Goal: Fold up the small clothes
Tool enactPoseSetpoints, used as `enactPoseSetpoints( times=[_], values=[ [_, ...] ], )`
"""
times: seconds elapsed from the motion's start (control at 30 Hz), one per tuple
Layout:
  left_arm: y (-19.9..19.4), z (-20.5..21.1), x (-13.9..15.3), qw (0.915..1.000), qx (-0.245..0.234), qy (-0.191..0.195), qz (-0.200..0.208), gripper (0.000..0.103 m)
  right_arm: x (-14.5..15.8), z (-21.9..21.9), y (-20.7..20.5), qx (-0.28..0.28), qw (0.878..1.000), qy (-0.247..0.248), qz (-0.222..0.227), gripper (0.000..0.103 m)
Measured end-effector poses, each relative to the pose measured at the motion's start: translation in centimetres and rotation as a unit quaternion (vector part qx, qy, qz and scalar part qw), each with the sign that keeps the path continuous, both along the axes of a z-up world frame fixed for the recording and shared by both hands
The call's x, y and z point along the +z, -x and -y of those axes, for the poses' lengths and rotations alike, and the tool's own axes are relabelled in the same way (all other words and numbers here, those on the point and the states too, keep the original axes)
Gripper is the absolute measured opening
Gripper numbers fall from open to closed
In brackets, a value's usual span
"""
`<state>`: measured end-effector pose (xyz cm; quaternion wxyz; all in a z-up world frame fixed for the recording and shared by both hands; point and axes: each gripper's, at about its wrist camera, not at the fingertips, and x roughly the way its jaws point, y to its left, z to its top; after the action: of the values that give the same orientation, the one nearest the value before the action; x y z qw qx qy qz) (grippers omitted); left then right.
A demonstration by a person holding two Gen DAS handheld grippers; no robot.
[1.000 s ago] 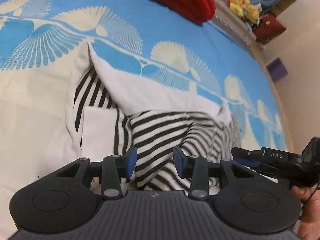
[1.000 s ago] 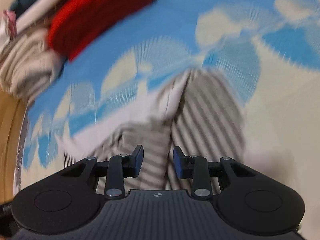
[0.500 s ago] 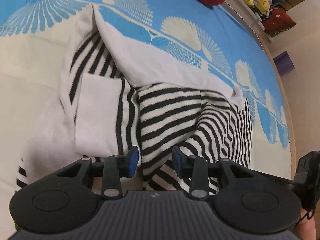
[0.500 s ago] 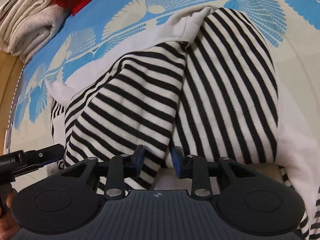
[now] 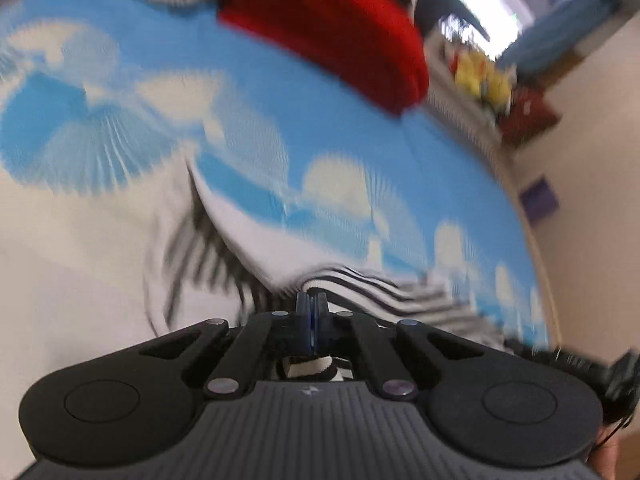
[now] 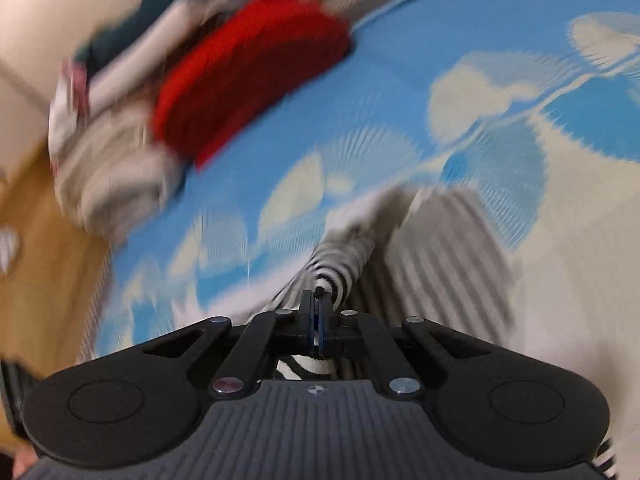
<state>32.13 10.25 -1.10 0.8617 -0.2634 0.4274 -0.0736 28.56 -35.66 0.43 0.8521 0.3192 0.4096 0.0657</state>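
1. Left gripper (image 5: pixel 312 307): jaws pressed together, pinching a fold of the striped garment (image 5: pixel 360 284); striped cloth also shows under the fingers, behind the pads.
2. Right gripper (image 6: pixel 318 304): jaws pressed together too, pinching a bunched striped edge of the same striped garment (image 6: pixel 340 252); cloth pokes out just above the pads.
3. Both views are heavily motion-blurred, so detail is rough.
4. Where the garment is: on the bedspread (image 5: pixel 280 92), blue with cream fan shapes. It spreads ahead of and to the sides of both grippers. The white part (image 5: pixel 248 224) runs up and left from the left pinch; a grey-striped panel (image 6: pixel 448 248) lies right of the right pinch.
5. Key relation: the garment lies straight ahead of each gripper, beyond the pinch points. Its long axis seems to run across between the two hands, though blur makes this uncertain. Neither hand is nearer; both already have hold.
6. Judgement: the next move is likely carrying the held edge forward over the rest of the cloth, both hands moving level so the fold lands square.
7. Farther out: red knit (image 5: pixel 332 24) at the far edge of the bed, pale folded laundry (image 6: pixel 116 176) beside it, wooden floor (image 6: pixel 44 248) past the bed edge, yellow toys (image 5: pixel 480 76) on a shelf.
8. Writing or labels: none readable.
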Motion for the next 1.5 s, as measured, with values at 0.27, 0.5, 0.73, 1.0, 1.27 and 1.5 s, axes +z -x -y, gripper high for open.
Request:
enactPoseSetpoints(
  times=[0.27, 0.5, 0.73, 1.0, 1.27, 1.5],
  values=[
    [-0.8, -2.2, -2.9, 0.9944, 0.032, 0.047, -0.090, 0.006, -4.2, 3.6, -0.4, -0.027, 0.990, 0.039, -0.135, 0.004],
    [-0.7, 0.3, -4.3, 0.9865, -0.023, 0.098, -0.129, 0.057, -4.0, 1.9, -0.9, -0.018, 0.991, 0.033, -0.127, 0.033],
    [-0.6, 3.2, -7.9, 0.9796, -0.027, 0.062, -0.190, 0.019, -6.3, 0.2, -1.3, -0.001, 0.983, 0.060, -0.172, 0.033],
    [0.4, -0.9, -0.9, 0.9917, 0.031, 0.119, 0.036, 0.002, -2.4, 0.7, -1.0, -0.061, 0.997, -0.026, -0.042, 0.001],
    [0.8, -1.0, -6.9, 0.9815, -0.030, 0.019, -0.188, 0.003, -1.9, 1.9, -0.7, -0.045, 0.997, -0.009, -0.056, 0.001],
    [1.1, -1.4, -5.3, 0.9896, -0.019, 0.029, -0.139, 0.022, -5.6, 1.9, -0.6, -0.053, 0.979, 0.093, -0.172, 0.005]
  ],
)
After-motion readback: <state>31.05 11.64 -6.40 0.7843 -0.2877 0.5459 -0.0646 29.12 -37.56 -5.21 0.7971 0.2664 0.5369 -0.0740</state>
